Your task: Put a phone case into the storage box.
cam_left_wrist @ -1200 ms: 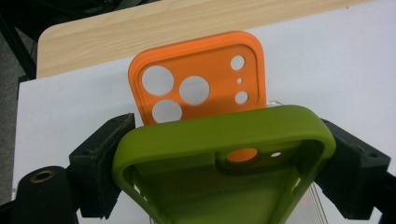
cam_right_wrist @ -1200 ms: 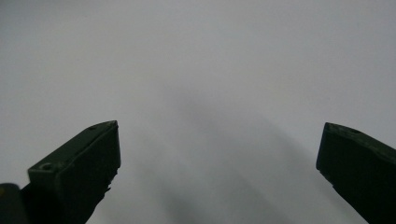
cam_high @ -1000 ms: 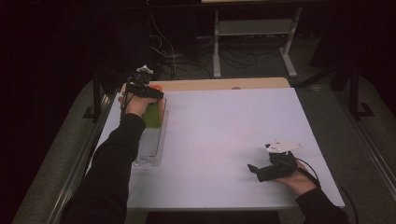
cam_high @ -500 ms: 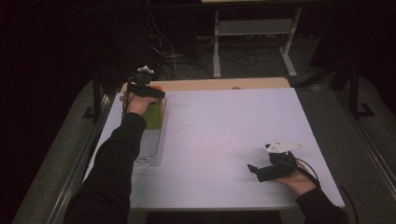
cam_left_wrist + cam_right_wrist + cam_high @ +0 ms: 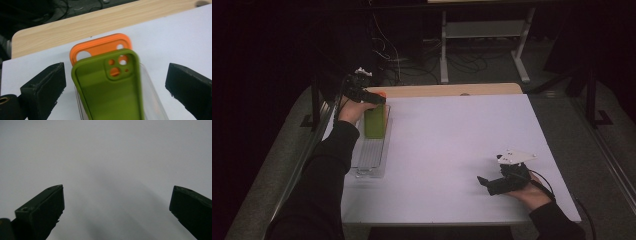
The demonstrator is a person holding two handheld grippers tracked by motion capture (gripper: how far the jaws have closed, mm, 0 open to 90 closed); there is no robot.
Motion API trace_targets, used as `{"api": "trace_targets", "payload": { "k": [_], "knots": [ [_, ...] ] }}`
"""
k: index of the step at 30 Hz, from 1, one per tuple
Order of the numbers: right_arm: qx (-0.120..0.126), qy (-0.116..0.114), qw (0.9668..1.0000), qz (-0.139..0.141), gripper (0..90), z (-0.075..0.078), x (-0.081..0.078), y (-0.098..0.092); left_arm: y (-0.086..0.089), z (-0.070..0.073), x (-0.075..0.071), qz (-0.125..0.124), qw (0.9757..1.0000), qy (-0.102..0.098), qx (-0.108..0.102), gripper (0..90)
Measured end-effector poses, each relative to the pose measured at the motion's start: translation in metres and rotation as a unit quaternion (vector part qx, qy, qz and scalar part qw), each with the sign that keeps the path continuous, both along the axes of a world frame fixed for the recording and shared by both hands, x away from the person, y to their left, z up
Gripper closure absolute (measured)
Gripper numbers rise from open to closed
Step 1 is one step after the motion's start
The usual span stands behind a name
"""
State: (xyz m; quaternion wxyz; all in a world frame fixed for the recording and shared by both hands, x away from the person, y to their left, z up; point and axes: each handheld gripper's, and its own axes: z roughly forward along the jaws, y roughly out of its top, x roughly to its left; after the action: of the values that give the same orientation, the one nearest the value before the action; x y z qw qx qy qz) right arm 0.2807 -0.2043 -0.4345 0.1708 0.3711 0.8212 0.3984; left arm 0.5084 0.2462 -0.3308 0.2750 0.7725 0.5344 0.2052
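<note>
Change since earlier: little has moved — the left gripper (image 5: 371,96) hovers at the same far-left spot over the cases as a second ago, and the right gripper (image 5: 492,183) has stayed at the near right of the table.
Left gripper: released, its two black jaws spread wide in the left gripper view, one on each side of the green case and touching neither side; the person's left hand (image 5: 350,109) holds it, the dark sleeve reaching in from the near left.
Olive-green soft phone case (image 5: 112,87): stands tilted in the rack, its open inside facing the camera, camera cut-outs at its far end; in the high view it sits at the far end of the rack, just under the left gripper.
Orange soft phone case (image 5: 100,46): just behind the green one, farther away — only its top rim and cut-outs show above it.
Clear plastic slotted rack (image 5: 371,152): lies along the left edge of the table, running near to far, with the cases at its far end.
Right gripper: also released, jaws wide apart over bare table in the right gripper view; the right hand (image 5: 528,192) rests it low at the near right, well apart from the rack.
White table top (image 5: 462,135): a light wooden strip (image 5: 447,90) borders its far edge.
</note>
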Motion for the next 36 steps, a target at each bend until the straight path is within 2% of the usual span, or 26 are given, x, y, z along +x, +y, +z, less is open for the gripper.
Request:
{"api": "trace_targets", "payload": {
  "k": [6, 10, 11, 14, 19, 22, 24, 25, 27, 29, 30, 32, 36],
  "knots": [
    [0.004, 0.003, 1.0000, -0.002, 0.0, 0.001, 0.000, 0.001, 0.003, 0.016, -0.020, -0.045, 0.9987, -0.012, -0.024, 1.7],
    [0.004, 0.006, 1.0000, 0.000, 0.0, 0.001, 0.000, 0.001, 0.004, 0.023, -0.038, -0.081, 0.9955, -0.023, -0.042, 1.7],
    [-0.002, 0.001, 1.0000, 0.005, 0.0, 0.001, 0.001, 0.001, 0.004, 0.024, -0.043, -0.090, 0.9947, -0.024, -0.044, 1.7],
    [0.003, 0.005, 1.0000, 0.008, 0.0, 0.002, 0.000, 0.002, 0.004, 0.025, -0.058, -0.113, 0.9907, -0.031, -0.069, 1.7],
    [0.006, 0.003, 0.9999, 0.013, 0.0, 0.003, 0.000, 0.002, 0.003, 0.023, -0.083, -0.149, 0.9841, -0.050, -0.082, 1.7],
    [0.009, 0.008, 0.9998, 0.013, 0.0, 0.005, 0.000, 0.002, 0.002, 0.021, -0.096, -0.173, 0.9799, -0.059, -0.080, 1.7],
    [0.011, 0.004, 0.9998, 0.016, 0.0, 0.006, 0.001, 0.003, 0.003, 0.020, -0.104, -0.190, 0.9759, -0.070, -0.080, 1.7],
    [0.011, 0.004, 0.9998, 0.019, 0.0, 0.006, 0.001, 0.003, 0.003, 0.019, -0.108, -0.196, 0.9745, -0.073, -0.082, 1.7],
    [0.012, 0.006, 0.9997, 0.021, 0.0, 0.008, 0.001, 0.004, 0.002, 0.016, -0.116, -0.201, 0.9712, -0.079, -0.100, 1.7],
    [0.010, 0.008, 0.9996, 0.024, 0.0, 0.009, 0.001, 0.004, 0.004, 0.014, -0.123, -0.213, 0.9682, -0.084, -0.101, 1.7],
    [0.013, 0.007, 0.9996, 0.024, 0.0, 0.009, 0.001, 0.005, 0.003, 0.011, -0.128, -0.216, 0.9659, -0.089, -0.111, 1.7],
    [0.011, 0.006, 0.9996, 0.027, 0.0, 0.009, 0.001, 0.005, 0.003, 0.006, -0.135, -0.223, 0.9634, -0.092, -0.116, 1.7],
    [0.011, 0.008, 0.9995, 0.027, 0.0, 0.009, 0.001, 0.006, 0.001, -0.004, -0.148, -0.245, 0.9587, -0.094, -0.110, 1.7]
  ]
}}
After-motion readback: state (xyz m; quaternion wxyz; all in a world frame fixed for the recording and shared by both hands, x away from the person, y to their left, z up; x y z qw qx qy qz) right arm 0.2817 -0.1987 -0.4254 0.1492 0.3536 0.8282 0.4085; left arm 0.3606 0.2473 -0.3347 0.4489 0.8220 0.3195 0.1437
